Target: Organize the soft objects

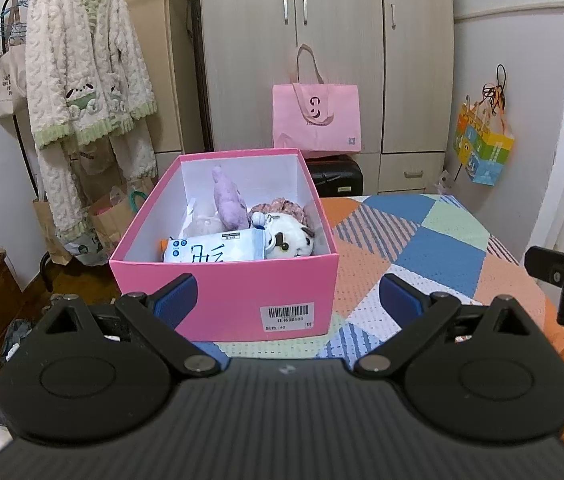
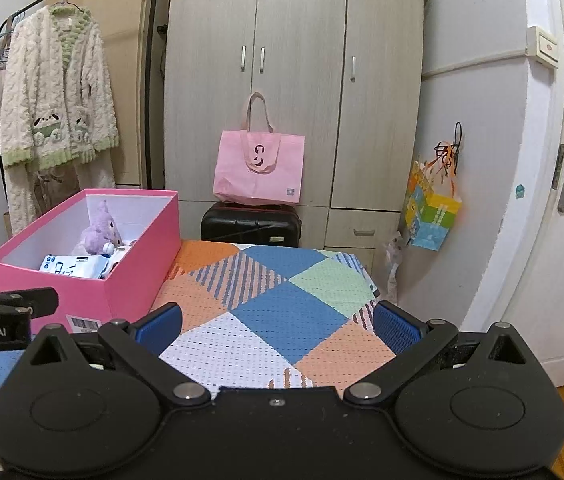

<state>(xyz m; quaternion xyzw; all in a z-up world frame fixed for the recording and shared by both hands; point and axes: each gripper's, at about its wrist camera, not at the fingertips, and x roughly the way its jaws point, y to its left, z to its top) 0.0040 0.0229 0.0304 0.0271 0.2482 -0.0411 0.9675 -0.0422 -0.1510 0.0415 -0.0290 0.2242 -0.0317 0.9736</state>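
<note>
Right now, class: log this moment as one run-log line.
left tongs: open, empty, facing pink box | right tongs: open, empty, over patchwork cloth | box: holds purple plush, white plush, tissue pack

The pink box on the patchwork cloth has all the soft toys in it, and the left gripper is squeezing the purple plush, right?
Not quite. The pink box does hold the purple plush and the other toys, but the left gripper is open and empty, short of the box. The left wrist view shows its blue pads spread apart.
</note>
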